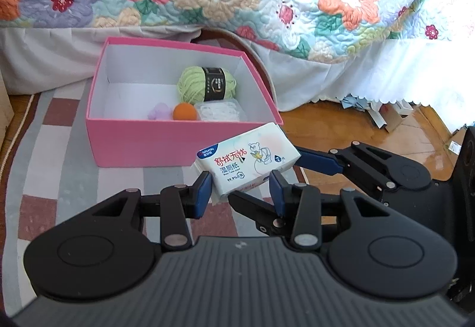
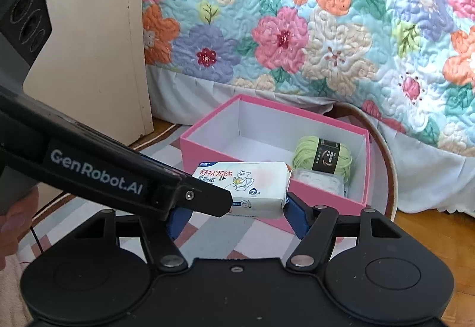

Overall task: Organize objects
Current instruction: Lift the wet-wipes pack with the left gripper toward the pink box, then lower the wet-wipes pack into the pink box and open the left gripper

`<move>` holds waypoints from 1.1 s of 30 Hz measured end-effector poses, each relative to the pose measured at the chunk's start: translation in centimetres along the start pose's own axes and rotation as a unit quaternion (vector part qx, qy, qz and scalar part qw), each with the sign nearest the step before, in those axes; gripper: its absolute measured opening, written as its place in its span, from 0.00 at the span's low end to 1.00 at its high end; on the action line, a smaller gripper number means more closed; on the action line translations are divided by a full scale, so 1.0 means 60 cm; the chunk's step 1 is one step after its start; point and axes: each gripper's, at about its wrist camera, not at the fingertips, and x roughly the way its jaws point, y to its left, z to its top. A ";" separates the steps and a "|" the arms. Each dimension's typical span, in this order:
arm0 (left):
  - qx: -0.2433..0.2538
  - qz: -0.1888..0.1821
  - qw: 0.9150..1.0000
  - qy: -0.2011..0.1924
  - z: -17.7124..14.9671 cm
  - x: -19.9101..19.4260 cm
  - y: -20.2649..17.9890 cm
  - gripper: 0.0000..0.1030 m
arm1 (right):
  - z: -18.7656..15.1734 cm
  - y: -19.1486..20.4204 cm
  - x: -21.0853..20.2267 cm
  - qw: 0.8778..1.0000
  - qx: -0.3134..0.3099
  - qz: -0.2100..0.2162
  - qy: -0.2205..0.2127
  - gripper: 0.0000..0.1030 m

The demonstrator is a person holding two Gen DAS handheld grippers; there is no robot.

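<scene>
Fingers (image 1: 202, 193) of the left gripper (image 1: 240, 193) pinching the wet-wipe pack (image 1: 246, 160) just near the pink box (image 1: 142, 140), right gripper (image 2: 237, 217) straddling it, contact unclear: seemingly mid-carry, calling next for clearing the near wall and releasing left of the green yarn (image 1: 204, 83).

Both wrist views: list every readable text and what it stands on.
"GenRobot.AI": side of the left gripper.
"舒拭无忧", "湿厕纸", "99.9%", "7": wet-wipe pack.
Pack's blue corner logo: too small to read.
Yarn ball, black band print: too blurred to read.
</scene>
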 end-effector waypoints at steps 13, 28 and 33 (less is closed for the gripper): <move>0.013 0.018 1.000 -0.006 0.048 -0.028 -0.006 0.38 | 0.044 -0.019 -0.002 1.000 0.009 0.021 0.003 0.59; 0.027 0.052 0.998 0.004 0.116 -0.001 -0.002 0.39 | 0.084 -0.055 0.040 0.999 0.007 0.046 0.015 0.45; 0.029 0.077 0.997 0.011 0.157 0.049 0.008 0.39 | 0.112 -0.079 0.092 0.998 -0.017 0.043 0.031 0.43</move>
